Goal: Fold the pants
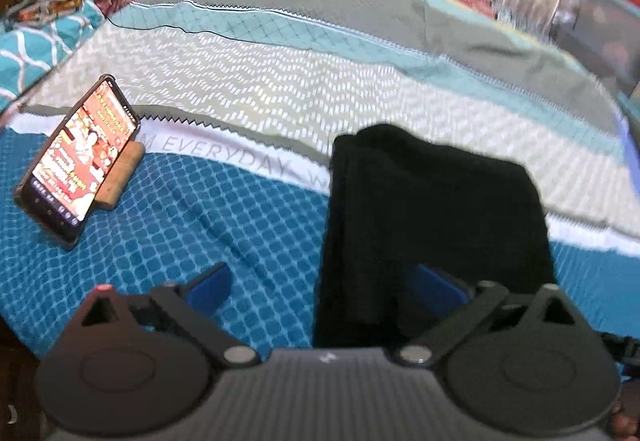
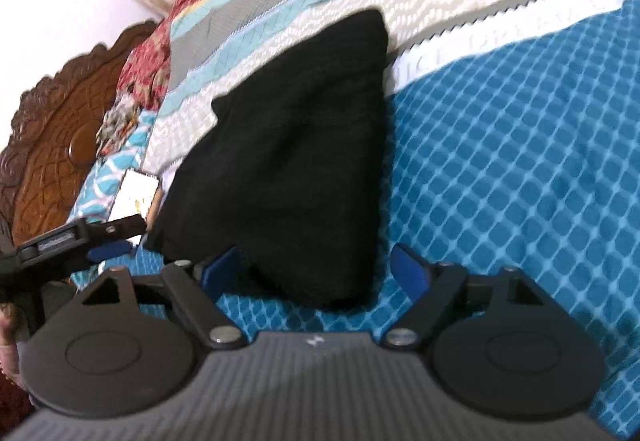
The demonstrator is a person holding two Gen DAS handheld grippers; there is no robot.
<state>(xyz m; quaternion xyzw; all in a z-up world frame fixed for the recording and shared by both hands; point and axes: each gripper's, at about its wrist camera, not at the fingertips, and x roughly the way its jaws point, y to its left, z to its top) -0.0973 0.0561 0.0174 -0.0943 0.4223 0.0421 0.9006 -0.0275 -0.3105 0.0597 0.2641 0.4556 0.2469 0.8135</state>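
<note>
two grippers, left (image 1: 324, 287) and right (image 2: 316, 269), gape wide and empty over folded black pants (image 1: 432, 225) on the bed (image 1: 200, 225), long axis running straight ahead, right nearer.

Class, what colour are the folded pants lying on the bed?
Plain black pants, with no visible pattern; seen best in the right wrist view.

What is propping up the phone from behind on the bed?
A brown wooden block sits behind the phone, which leans tilted against it on the blue-patterned bedspread. The phone covers most of the block, so how they meet is hidden.
</note>
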